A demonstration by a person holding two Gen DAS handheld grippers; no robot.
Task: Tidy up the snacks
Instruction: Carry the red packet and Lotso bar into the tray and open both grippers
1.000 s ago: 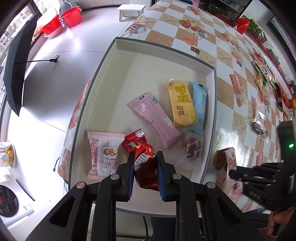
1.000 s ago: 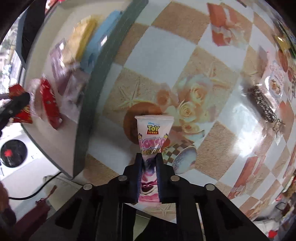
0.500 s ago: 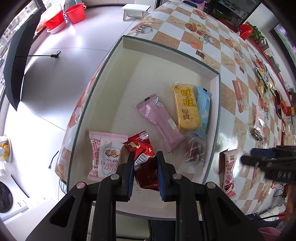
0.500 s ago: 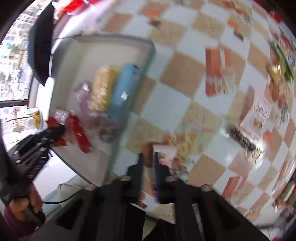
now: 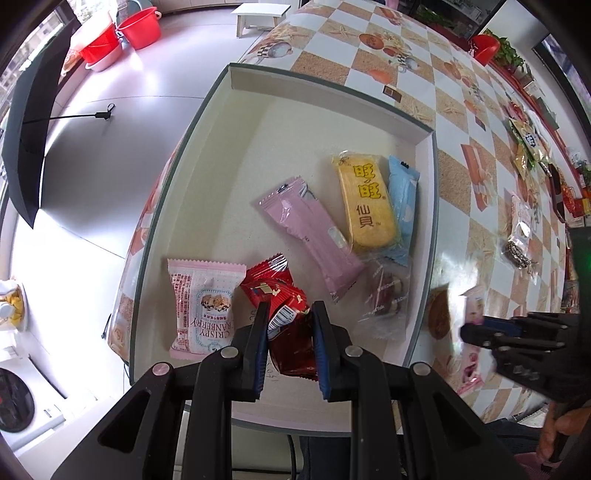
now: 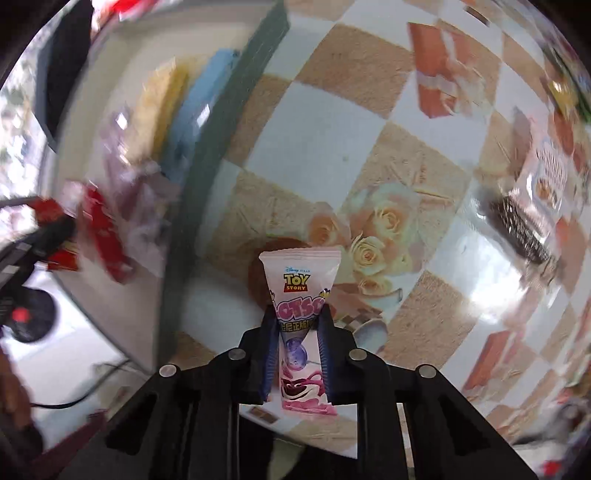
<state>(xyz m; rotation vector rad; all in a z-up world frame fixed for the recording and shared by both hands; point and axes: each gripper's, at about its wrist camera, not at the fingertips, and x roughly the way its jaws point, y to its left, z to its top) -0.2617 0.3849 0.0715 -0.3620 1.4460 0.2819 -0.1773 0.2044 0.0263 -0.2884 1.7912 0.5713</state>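
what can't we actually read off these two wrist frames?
- Left wrist view: lower end of the red snack pack sits between the left gripper fingers, so its label is cut off.
- Left wrist view: right gripper and its pink pack are motion-blurred; grip unreadable there.
- Right wrist view: tray contents smeared by blur; no labels legible.
- Right wrist view: Toy Story pack lower sides covered by the right gripper's fingers.

A home, by the look of it: a table with a checked floral tablecloth (image 5: 458,122), red buckets (image 5: 138,26) and a small white stool (image 5: 260,13) on pale floor tiles at the top, a black umbrella (image 5: 29,122) at left.
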